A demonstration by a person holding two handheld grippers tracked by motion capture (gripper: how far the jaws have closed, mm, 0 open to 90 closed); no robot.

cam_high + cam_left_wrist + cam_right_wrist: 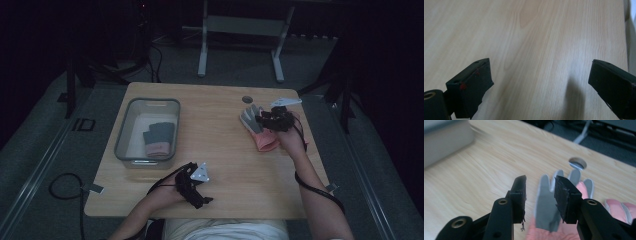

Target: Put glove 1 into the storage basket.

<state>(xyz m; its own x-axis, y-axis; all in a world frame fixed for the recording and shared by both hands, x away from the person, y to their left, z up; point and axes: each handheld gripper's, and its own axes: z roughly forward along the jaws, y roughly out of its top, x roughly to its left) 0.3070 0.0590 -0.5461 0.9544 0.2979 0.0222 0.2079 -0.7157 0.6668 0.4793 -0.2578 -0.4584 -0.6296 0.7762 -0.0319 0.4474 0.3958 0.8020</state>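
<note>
The bin point(146, 131) sits on the left half of the table point(215, 150), and one glove point(159, 138) lies inside it, toward its near right corner. Well to the right of the bin, near the table's right edge, another glove point(260, 131) lies on the tabletop, with the right gripper point(260, 120) over it. Just behind that glove is a hole point(247, 99) in the tabletop. The left gripper point(199, 192) hangs over the near edge, in front of the bin.

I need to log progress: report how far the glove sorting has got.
Done: one folded glove lies in the clear bin. In hand: the right gripper hovers with jaws part open over a grey-and-pink glove on the table, not gripping. The left gripper is open, holding nothing. Left: grasping and binning that glove.
</note>
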